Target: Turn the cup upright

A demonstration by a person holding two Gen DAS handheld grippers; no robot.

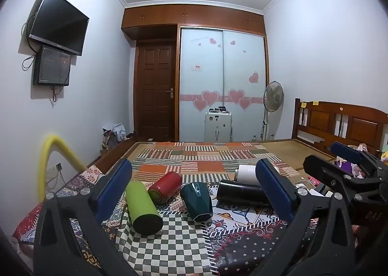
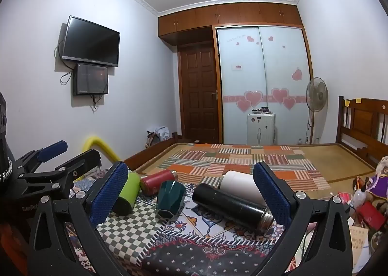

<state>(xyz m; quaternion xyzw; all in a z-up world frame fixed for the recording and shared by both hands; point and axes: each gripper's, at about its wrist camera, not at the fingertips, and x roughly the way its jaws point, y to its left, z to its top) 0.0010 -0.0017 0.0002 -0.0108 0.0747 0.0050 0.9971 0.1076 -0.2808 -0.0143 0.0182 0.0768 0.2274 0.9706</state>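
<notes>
Several cups and flasks lie on their sides on the patterned bedspread point(image 1: 184, 247): a green cup point(image 1: 143, 207), a red flask point(image 1: 166, 186), a dark teal faceted cup point(image 1: 197, 201), a black flask point(image 1: 242, 194) and a white cup point(image 1: 247, 174). They also show in the right wrist view: green cup point(image 2: 127, 191), red flask point(image 2: 157, 181), teal cup point(image 2: 169, 199), black flask point(image 2: 232, 203), white cup point(image 2: 242, 186). My left gripper point(image 1: 194, 193) is open and empty just short of them. My right gripper point(image 2: 191, 196) is open and empty, beside the left one.
A wooden headboard point(image 1: 339, 123) stands at the right. Toys and clutter point(image 2: 368, 203) lie at the bed's right edge. A yellow foam tube point(image 1: 55, 152) arches at the left. A wardrobe point(image 1: 222, 82), fan point(image 1: 272, 99) and white case point(image 1: 217, 125) stand beyond the bed.
</notes>
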